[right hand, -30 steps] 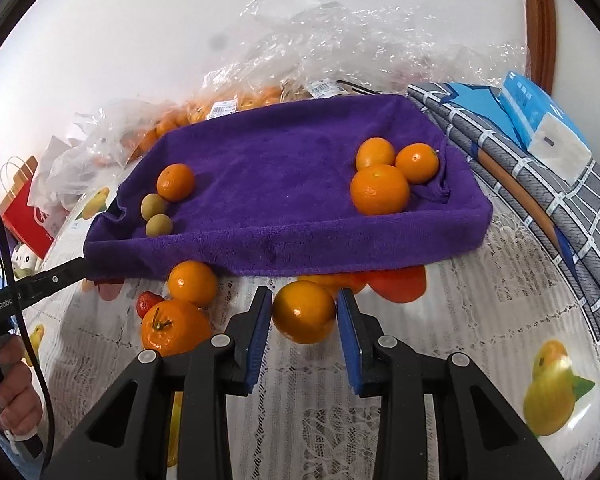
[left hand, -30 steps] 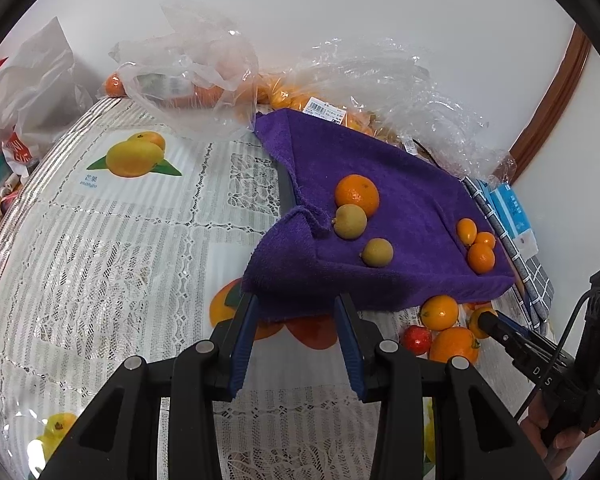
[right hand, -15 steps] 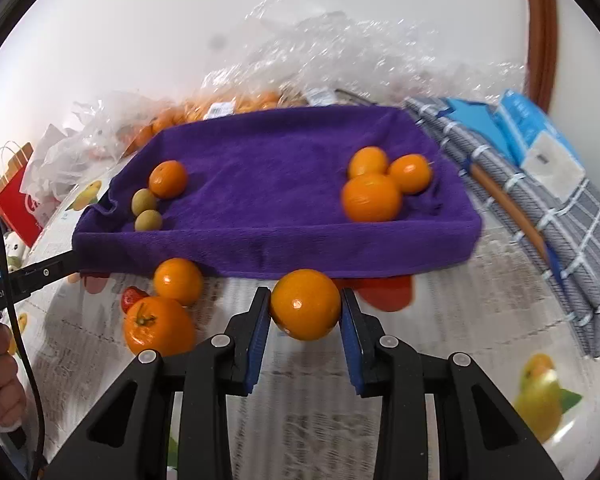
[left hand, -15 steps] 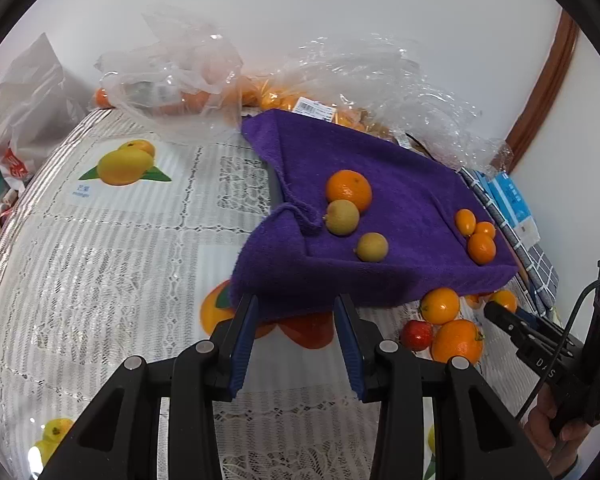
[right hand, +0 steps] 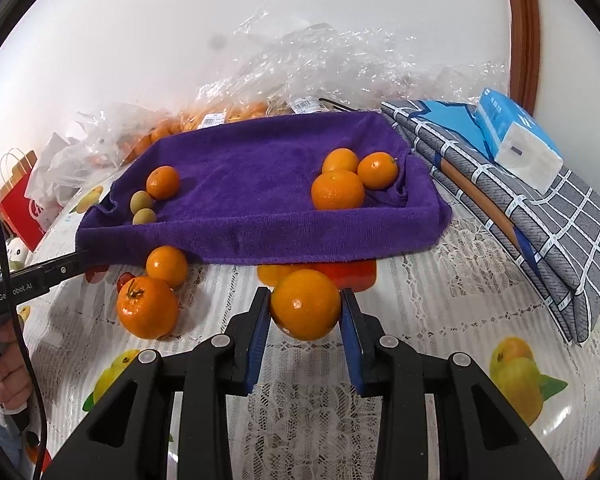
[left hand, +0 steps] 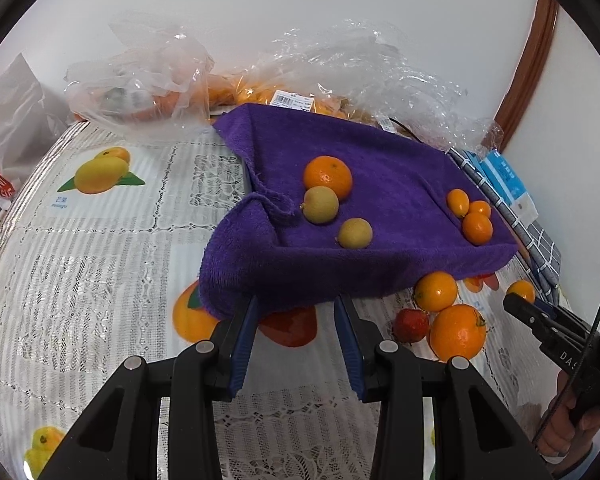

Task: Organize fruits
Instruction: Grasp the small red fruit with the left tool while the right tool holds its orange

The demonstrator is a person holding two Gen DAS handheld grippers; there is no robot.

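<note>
A purple towel point(right hand: 260, 184) point(left hand: 380, 184) lies over a raised tray. On it sit an orange point(left hand: 327, 176), two yellow-green fruits point(left hand: 320, 205) and three small oranges point(right hand: 342, 178) at its right end. My right gripper point(right hand: 305, 312) is shut on an orange point(right hand: 305, 309), held just above the tablecloth in front of the towel. My left gripper point(left hand: 294, 320) is open and empty at the towel's front left corner. Loose in front of the towel lie a big orange point(right hand: 147, 307), a smaller orange point(right hand: 167, 266) and a red fruit point(left hand: 410, 325).
Clear plastic bags of oranges point(left hand: 340, 76) line the wall behind the towel. A folded grey checked cloth point(right hand: 540, 216) with a blue tissue pack point(right hand: 516, 140) lies to the right. A red paper bag point(right hand: 18, 200) stands far left. The tablecloth point(left hand: 80, 260) is lace with fruit prints.
My right gripper closed on the orange and lifted it slightly off the tablecloth. My left gripper stayed open near the towel's corner, shifting a little.
</note>
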